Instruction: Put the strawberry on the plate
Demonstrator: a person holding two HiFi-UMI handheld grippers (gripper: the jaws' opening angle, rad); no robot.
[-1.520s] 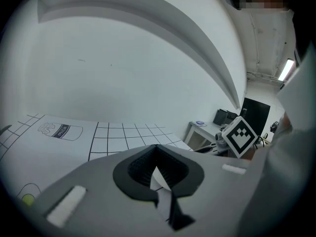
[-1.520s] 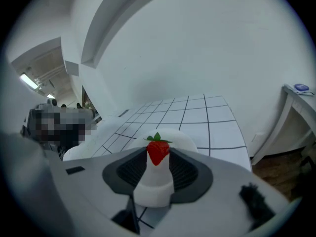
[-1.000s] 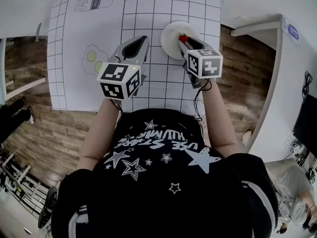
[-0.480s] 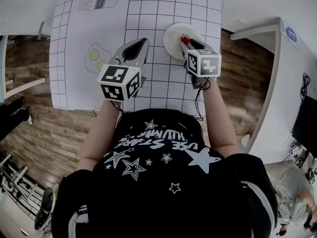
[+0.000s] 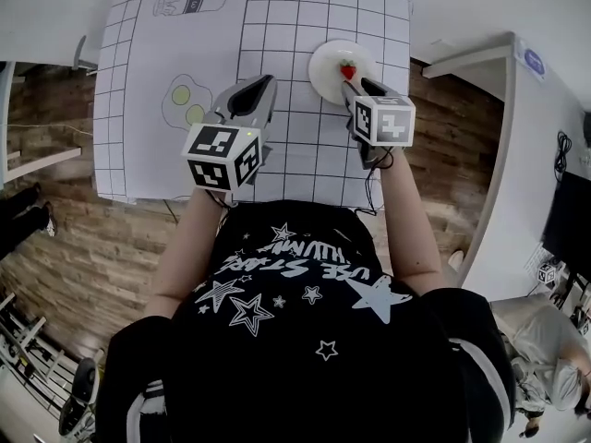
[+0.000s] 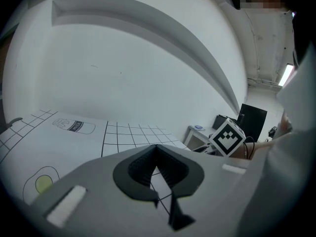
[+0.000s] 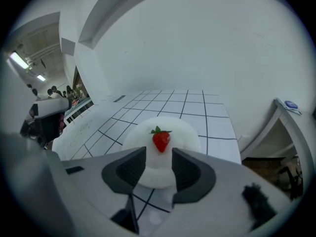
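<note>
Now the strawberry [image 7: 161, 139] is sitting on the white plate [image 7: 185, 132], no longer pinched as it was a moment ago. I am easing my right hand-held gripper [image 7: 159, 158] back, jaws wide and empty; my left hand-held gripper [image 6: 157, 168] is hovering closed. Placement is looking finished.
</note>
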